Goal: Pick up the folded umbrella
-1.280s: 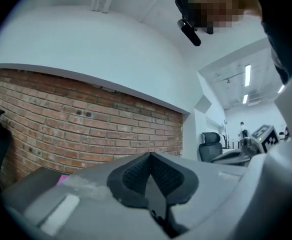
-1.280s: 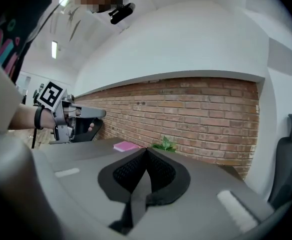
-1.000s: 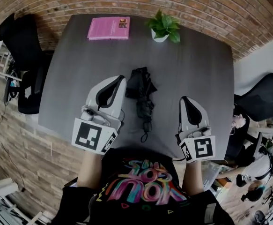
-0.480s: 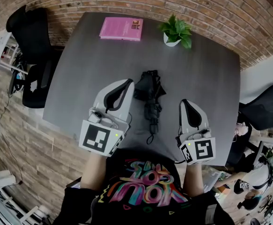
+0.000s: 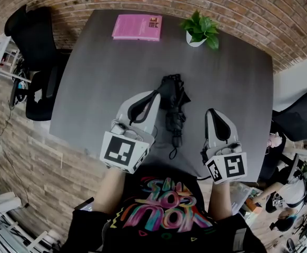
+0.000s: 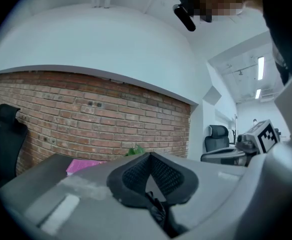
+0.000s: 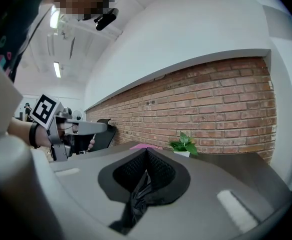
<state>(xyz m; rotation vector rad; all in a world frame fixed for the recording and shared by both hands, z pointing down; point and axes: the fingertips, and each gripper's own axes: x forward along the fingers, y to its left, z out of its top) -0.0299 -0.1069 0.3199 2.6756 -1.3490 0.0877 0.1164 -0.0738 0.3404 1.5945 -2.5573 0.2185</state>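
Brickwork backs the grey table, folded umbrella lying between left gripper and right gripper, both with jaws pressed together.

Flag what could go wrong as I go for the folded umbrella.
1. Both the left gripper and right gripper are shut; moving in like this, the left one would likely shove the umbrella rather than grip it.
2. Its canopy looks loosely bunched, so a pinch on fabric alone may slip.

Even indoor light, strong fisheye distortion
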